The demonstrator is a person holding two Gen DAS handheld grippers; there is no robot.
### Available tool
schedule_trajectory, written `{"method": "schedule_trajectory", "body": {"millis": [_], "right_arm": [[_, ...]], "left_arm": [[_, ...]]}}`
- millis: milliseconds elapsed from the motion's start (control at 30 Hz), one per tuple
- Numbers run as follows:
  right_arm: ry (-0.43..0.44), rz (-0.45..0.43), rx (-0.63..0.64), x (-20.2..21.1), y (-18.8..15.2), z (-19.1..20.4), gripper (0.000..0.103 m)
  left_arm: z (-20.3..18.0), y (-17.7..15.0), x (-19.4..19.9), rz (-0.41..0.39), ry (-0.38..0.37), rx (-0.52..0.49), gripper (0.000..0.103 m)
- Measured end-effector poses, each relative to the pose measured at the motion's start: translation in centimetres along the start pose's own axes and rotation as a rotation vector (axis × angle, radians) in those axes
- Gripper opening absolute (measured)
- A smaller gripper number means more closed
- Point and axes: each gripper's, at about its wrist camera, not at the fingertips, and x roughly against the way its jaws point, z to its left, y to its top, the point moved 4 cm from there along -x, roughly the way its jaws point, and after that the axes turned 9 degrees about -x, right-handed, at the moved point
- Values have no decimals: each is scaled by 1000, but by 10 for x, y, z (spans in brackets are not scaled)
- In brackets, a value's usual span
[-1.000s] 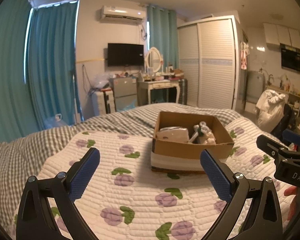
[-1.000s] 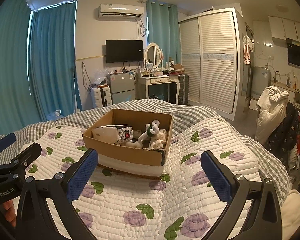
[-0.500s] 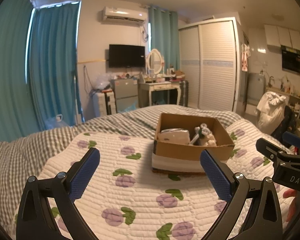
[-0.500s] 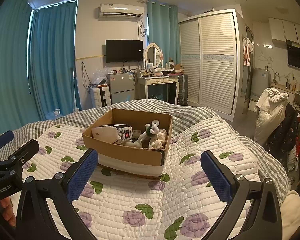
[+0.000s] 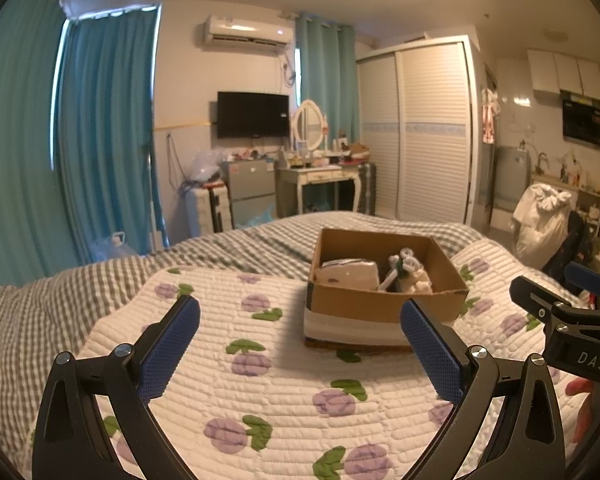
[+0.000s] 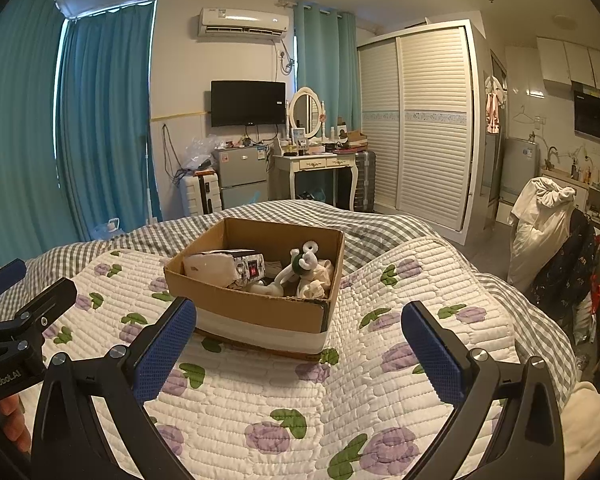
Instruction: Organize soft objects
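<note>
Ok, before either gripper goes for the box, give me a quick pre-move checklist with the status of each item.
1. Left gripper open and empty: ok, fingers spread, nothing between them.
2. Right gripper open and empty: ok, same.
3. Box upright and open-topped on the quilt: ok.
4. Soft items reachable in the box: ok, the plush toy and the tissue pack lie in view from above.
5. Path to the box free: ok, only bare quilt between both grippers and the box.
6. Anything under the toy or pack: cannot tell, the box floor is mostly hidden.
</note>
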Motion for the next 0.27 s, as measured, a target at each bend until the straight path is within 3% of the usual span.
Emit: {"method": "schedule_trajectory", "body": {"millis": [267], "right_arm": [[-1, 1, 0, 0, 0, -1, 103]], "left_arm": [[1, 1, 1, -2, 0, -1, 103]]}}
